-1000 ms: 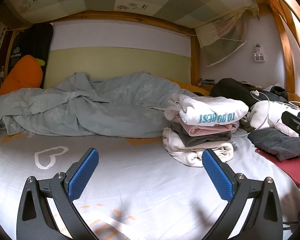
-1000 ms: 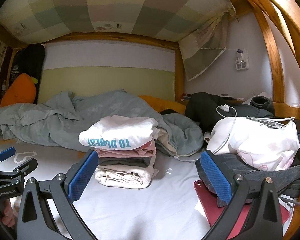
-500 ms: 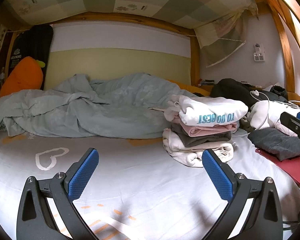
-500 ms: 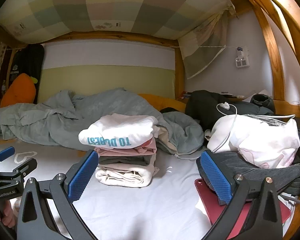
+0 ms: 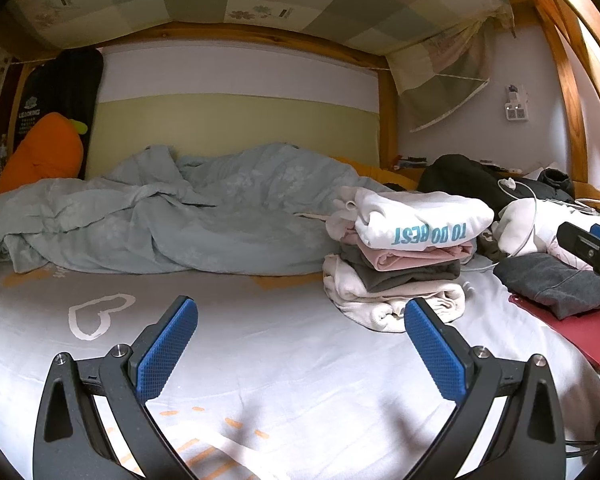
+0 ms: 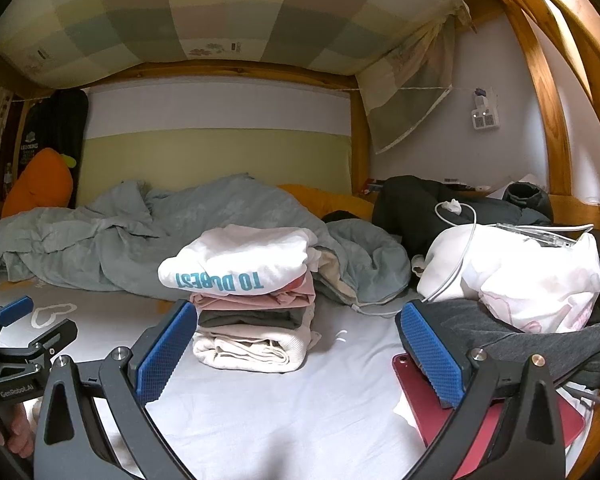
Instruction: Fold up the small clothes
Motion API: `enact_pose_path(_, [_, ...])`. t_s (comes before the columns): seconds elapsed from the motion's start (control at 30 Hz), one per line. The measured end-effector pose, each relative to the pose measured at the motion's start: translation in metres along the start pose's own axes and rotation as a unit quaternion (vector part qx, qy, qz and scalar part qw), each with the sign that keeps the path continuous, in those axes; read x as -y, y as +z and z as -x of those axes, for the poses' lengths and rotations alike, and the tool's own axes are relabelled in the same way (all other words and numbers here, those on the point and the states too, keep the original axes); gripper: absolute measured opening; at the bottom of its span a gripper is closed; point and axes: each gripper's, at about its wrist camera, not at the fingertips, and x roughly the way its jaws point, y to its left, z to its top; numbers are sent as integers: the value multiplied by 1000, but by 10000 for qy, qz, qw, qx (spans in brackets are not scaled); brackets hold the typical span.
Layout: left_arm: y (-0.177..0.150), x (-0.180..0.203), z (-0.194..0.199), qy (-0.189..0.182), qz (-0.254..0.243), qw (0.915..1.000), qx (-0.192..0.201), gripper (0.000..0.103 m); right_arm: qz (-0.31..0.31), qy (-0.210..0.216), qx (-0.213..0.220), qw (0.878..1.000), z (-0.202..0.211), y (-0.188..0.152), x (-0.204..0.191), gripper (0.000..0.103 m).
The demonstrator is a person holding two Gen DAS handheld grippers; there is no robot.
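bedroom | wooden bunk bed (image 6: 548, 128) | rumpled duvet (image 5: 180, 216) | wall socket (image 6: 485, 118)

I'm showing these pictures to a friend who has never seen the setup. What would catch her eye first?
Probably the stack of folded clothes mid-bed, its white top piece printed in teal letters. Next, the blue-padded right tongs, open and empty in the foreground, and the rumpled grey-blue duvet behind the stack. An orange carrot plush leans in the far left corner.
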Motion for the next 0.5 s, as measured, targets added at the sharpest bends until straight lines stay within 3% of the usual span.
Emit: enact_pose_path(0.5, [0,-1,0,3,29,10000,-42,102,17,7,-2,10000,1,-2,-1,102])
